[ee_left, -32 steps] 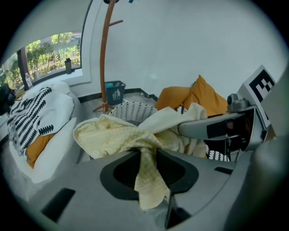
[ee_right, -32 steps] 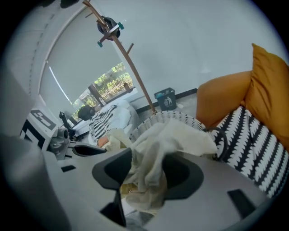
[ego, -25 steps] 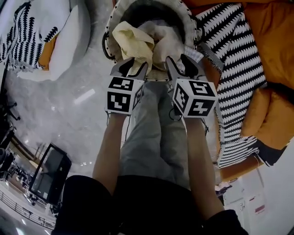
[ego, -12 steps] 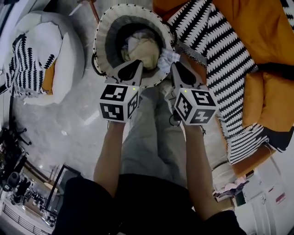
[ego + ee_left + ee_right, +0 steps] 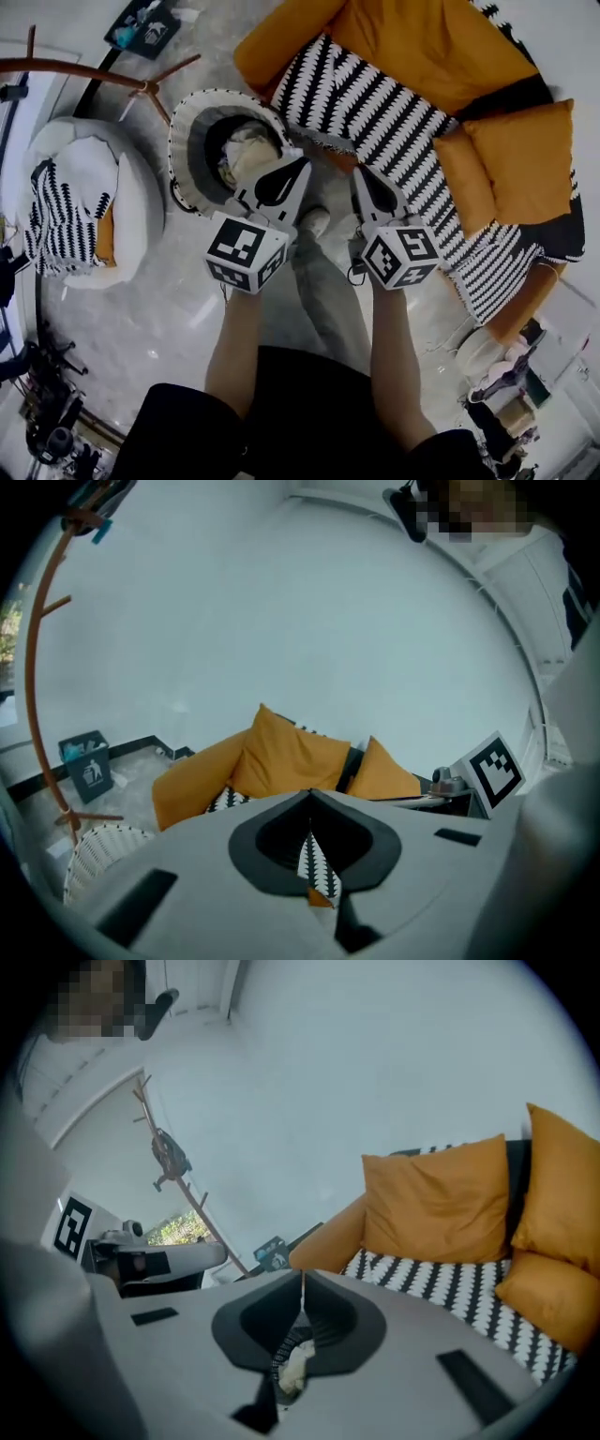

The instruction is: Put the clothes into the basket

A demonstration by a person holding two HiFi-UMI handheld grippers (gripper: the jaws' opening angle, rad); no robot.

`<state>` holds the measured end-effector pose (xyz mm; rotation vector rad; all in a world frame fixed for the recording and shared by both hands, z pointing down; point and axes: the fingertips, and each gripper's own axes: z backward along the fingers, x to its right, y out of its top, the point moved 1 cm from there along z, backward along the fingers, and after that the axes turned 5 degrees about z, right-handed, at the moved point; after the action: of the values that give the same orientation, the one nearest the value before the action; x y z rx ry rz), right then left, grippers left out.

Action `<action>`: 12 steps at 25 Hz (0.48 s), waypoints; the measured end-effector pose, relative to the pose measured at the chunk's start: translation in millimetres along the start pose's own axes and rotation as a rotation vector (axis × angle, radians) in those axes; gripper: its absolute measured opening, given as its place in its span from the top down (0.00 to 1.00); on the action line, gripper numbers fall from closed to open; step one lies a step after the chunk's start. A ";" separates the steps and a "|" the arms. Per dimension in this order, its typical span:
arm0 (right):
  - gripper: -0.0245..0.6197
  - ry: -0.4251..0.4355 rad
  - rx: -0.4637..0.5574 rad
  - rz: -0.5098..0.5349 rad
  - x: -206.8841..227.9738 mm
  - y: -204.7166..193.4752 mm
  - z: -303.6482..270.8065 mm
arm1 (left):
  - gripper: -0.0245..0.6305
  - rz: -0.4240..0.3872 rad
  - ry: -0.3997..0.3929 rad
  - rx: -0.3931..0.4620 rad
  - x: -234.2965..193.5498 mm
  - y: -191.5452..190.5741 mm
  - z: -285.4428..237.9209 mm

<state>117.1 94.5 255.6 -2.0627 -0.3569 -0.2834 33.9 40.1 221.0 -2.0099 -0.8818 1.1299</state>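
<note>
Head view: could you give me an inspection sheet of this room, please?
Surface: pale glossy floor.
Job's things: round white-rimmed basket on the floor, pale clothes inside it.
Clutter: small dark bin at the far edge.
Grippers: left claw and right claw are both shut, having just closed, with nothing between them.
Cables: nothing seen.
Surroundings: orange sofa with a black-and-white throw, wooden coat stand, white pouf.
</note>
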 end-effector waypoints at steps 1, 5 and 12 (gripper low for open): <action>0.94 -0.019 0.020 -0.004 7.9 12.0 15.4 | 0.95 -0.011 -0.002 -0.001 14.6 10.5 -1.3; 0.94 -0.116 0.141 -0.026 37.6 70.2 77.5 | 0.95 -0.008 -0.103 0.096 77.2 65.8 -7.3; 0.94 -0.270 0.457 -0.135 96.0 164.8 194.0 | 0.95 -0.143 -0.264 0.203 187.6 158.5 -26.6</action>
<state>276.9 198.6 61.5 -1.6272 -0.6618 0.0027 169.3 97.2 22.5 -1.6322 -0.9814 1.3647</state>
